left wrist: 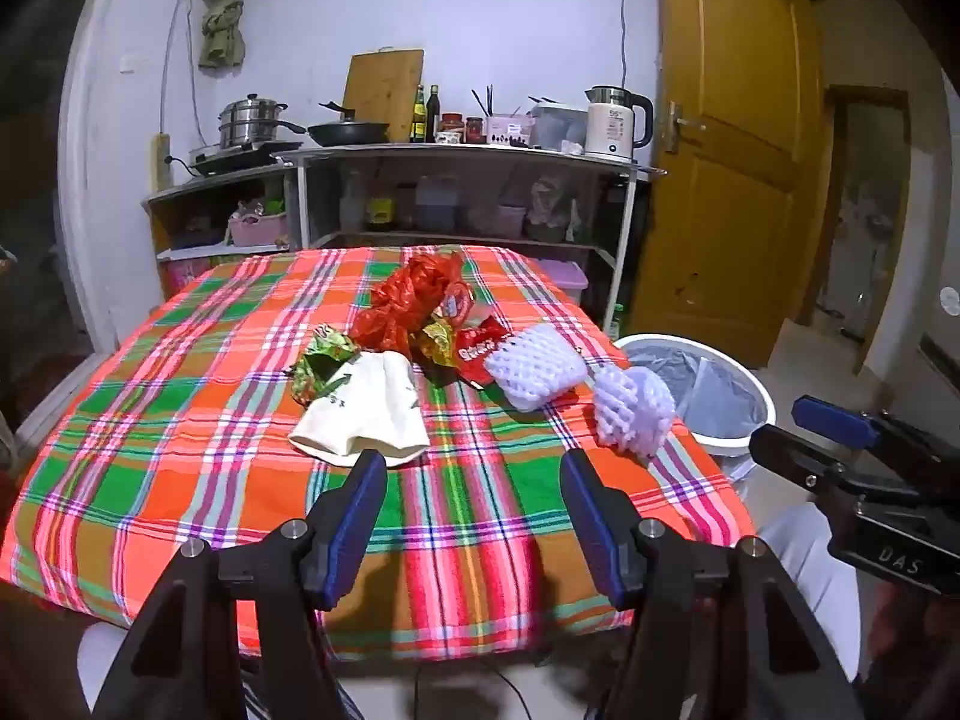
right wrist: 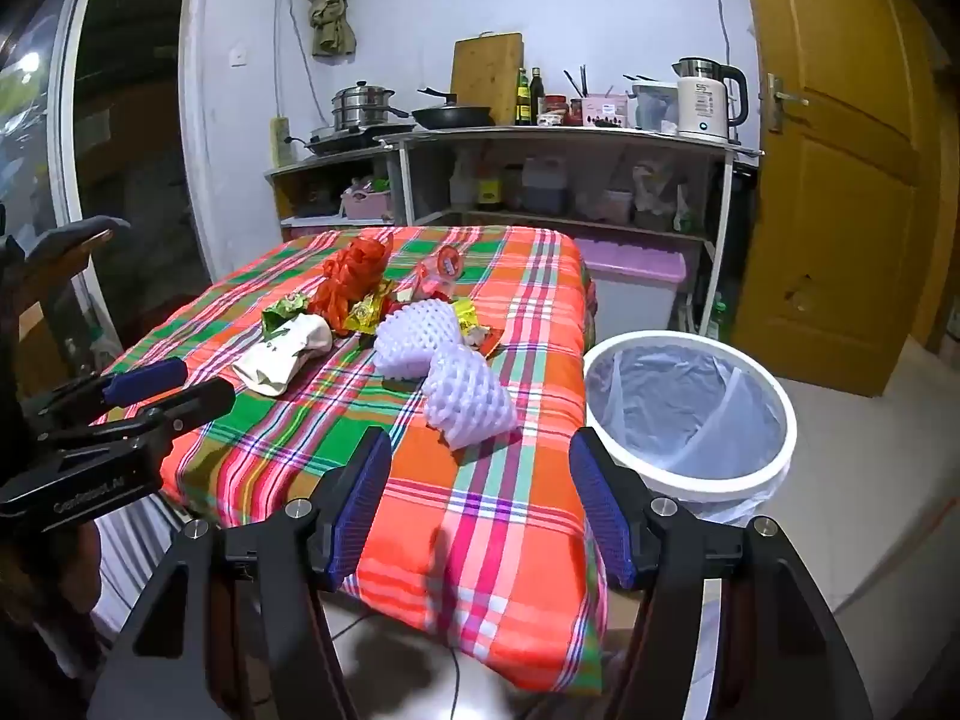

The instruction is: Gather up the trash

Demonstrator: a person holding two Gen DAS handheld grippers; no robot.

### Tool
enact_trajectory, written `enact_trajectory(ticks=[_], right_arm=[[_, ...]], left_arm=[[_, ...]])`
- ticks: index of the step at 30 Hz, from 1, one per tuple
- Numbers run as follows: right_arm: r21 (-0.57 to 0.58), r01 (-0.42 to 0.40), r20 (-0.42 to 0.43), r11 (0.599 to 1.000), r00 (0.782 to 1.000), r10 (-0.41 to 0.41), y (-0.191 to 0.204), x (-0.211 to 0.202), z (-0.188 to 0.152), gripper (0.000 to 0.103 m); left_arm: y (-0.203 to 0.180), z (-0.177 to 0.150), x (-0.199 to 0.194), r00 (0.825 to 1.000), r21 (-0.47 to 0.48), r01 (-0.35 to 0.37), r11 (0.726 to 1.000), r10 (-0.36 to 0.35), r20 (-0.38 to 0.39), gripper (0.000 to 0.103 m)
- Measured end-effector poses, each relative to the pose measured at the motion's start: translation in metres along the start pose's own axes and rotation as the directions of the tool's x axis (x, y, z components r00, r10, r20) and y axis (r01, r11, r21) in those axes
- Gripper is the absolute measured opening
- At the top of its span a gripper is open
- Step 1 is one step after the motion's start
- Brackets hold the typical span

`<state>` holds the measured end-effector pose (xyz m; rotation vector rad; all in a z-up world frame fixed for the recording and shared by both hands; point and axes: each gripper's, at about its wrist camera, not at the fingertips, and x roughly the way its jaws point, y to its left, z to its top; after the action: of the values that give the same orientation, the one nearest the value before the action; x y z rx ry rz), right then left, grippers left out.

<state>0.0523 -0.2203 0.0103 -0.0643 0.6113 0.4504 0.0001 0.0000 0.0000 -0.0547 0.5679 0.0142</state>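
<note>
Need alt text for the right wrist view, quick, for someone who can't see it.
The open right gripper hovers over a plaid-clothed table with a foam fruit net nearest, more wrappers and a red plastic bag behind. A lined white trash bin stands right of the table.

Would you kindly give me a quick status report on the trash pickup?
Left hand-held gripper open, right hand-held gripper open, both empty. Foam nets, wrappers on table; bin beside it. Path unobstructed.

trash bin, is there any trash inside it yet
No, the trash bin shows only its clear liner, and the foam nets lie on the table.
</note>
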Motion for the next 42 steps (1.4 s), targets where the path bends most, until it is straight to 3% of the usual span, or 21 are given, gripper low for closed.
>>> enact_trajectory(ticks=[1, 4, 5, 20, 42], right_arm=[[0.004, 0.009, 0.013, 1.0, 1.0, -0.009, 0.0063, -0.0094, -0.0117, 0.062], [0.005, 0.013, 0.013, 1.0, 1.0, -0.013, 0.0067, -0.0101, -0.0104, 0.062], [0.006, 0.013, 0.013, 1.0, 1.0, -0.013, 0.0071, -0.0108, -0.0099, 0.062], [0.019, 0.025, 0.012, 1.0, 1.0, -0.025, 0.0035, -0.0164, -0.0109, 0.062], [0.019, 0.025, 0.009, 0.999, 1.0, -0.025, 0.0023, -0.0166, -0.0116, 0.062]], left_arm=[[-0.0002, 0.0001, 0.0001, 1.0, -0.002, -0.002, 1.0, 0.002, -0.002, 0.06], [-0.0025, 0.0008, 0.0007, 1.0, -0.005, -0.012, 1.0, 0.012, -0.005, 0.06], [0.0016, -0.0015, -0.0035, 0.999, -0.02, 0.021, 1.0, -0.021, 0.027, 0.06], [-0.0042, -0.0043, 0.0039, 0.999, -0.02, 0.033, 0.999, -0.033, -0.008, 0.06], [-0.0078, -0.0022, -0.0034, 0.999, -0.014, 0.051, 0.999, -0.051, 0.007, 0.06]])
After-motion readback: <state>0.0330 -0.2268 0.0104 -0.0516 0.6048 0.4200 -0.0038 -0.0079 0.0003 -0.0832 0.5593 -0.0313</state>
